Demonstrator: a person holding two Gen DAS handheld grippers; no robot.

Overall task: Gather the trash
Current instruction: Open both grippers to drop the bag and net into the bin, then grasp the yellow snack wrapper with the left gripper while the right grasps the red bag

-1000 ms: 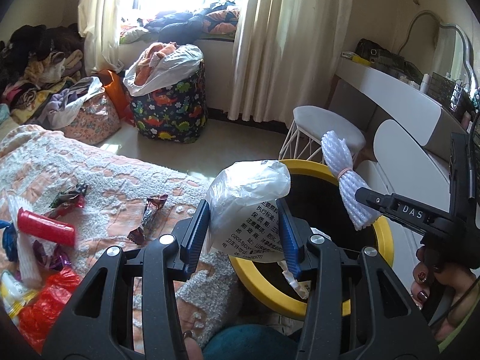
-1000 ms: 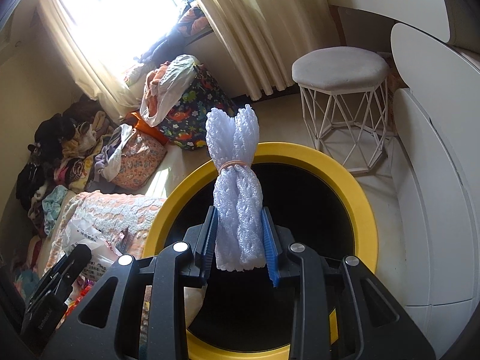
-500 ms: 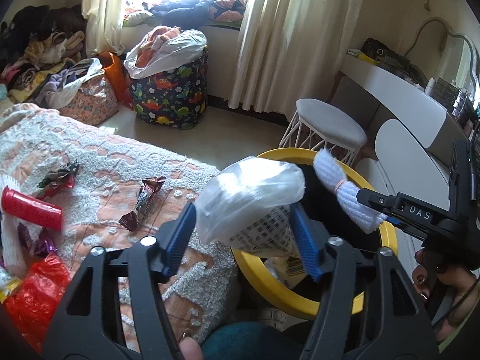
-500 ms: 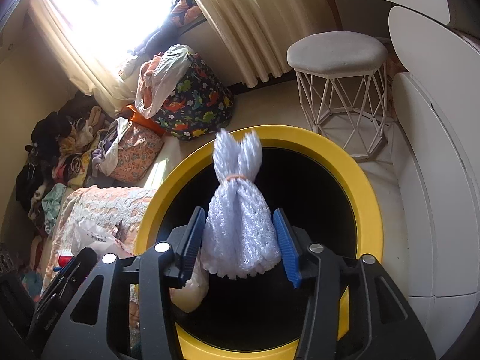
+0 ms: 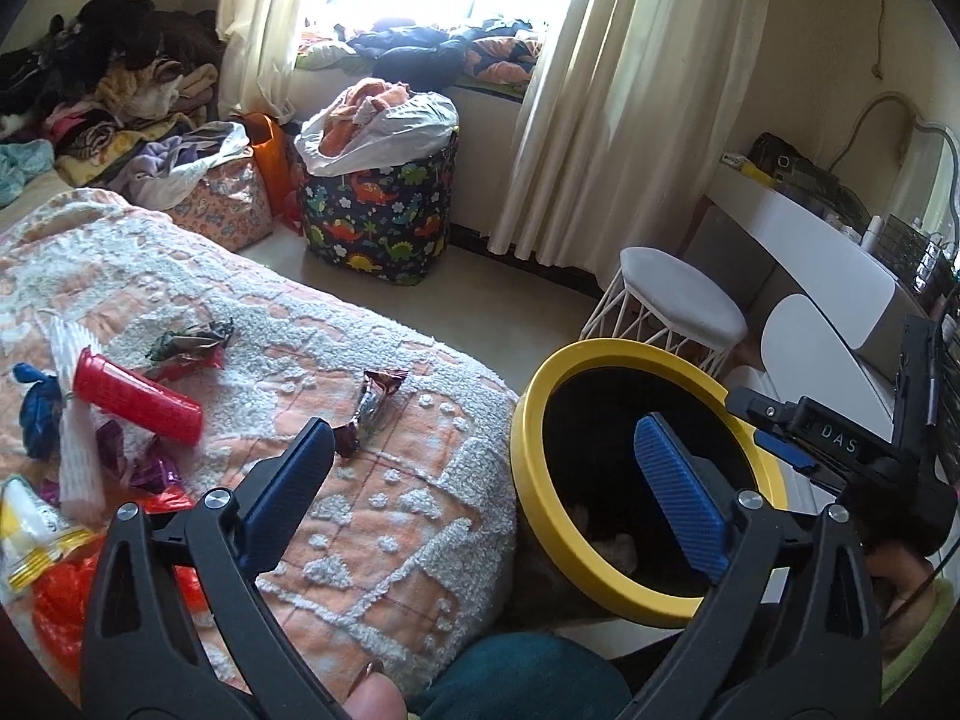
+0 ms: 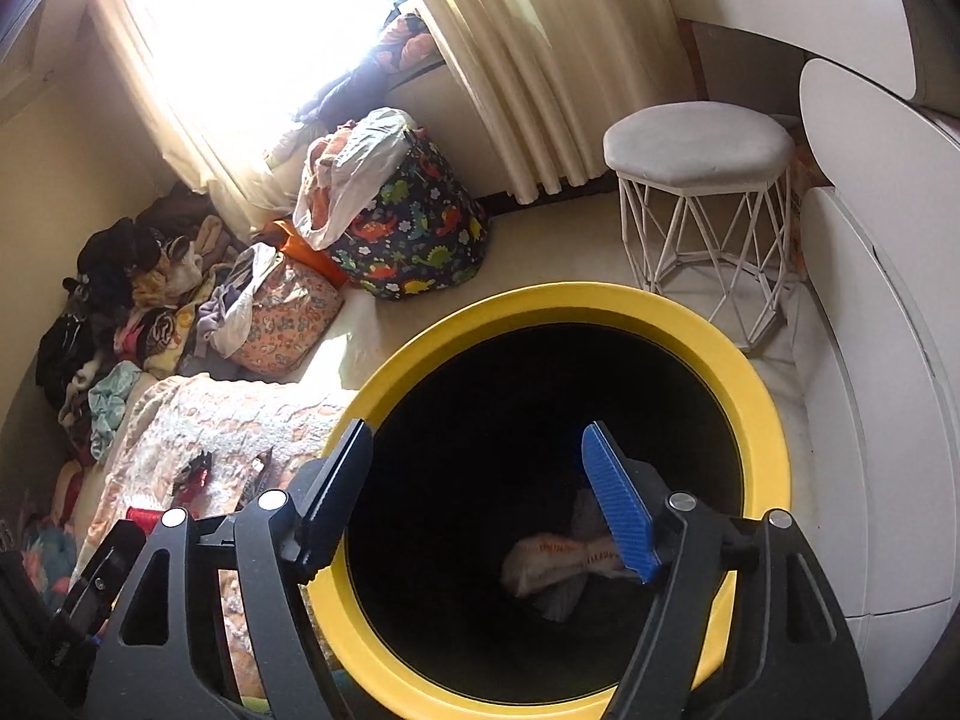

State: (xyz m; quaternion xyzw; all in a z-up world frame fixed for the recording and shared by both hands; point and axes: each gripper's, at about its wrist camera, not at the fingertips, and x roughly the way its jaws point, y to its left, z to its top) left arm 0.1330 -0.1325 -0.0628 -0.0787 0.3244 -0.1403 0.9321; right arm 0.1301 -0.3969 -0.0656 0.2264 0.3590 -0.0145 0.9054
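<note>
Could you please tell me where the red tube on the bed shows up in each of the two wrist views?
Left wrist: the red tube lies at left on the bed.
Right wrist: only its red end peeks out at lower left, above the left gripper.
Shared landmark: the yellow-rimmed bin.

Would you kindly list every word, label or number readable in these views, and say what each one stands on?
"DAS": white letters on the black body of the right gripper, in the left wrist view.
Yellow-and-white packet on the bed: print too blurred to read.
Crumpled paper inside the yellow-rimmed bin: reddish print, illegible.
</note>
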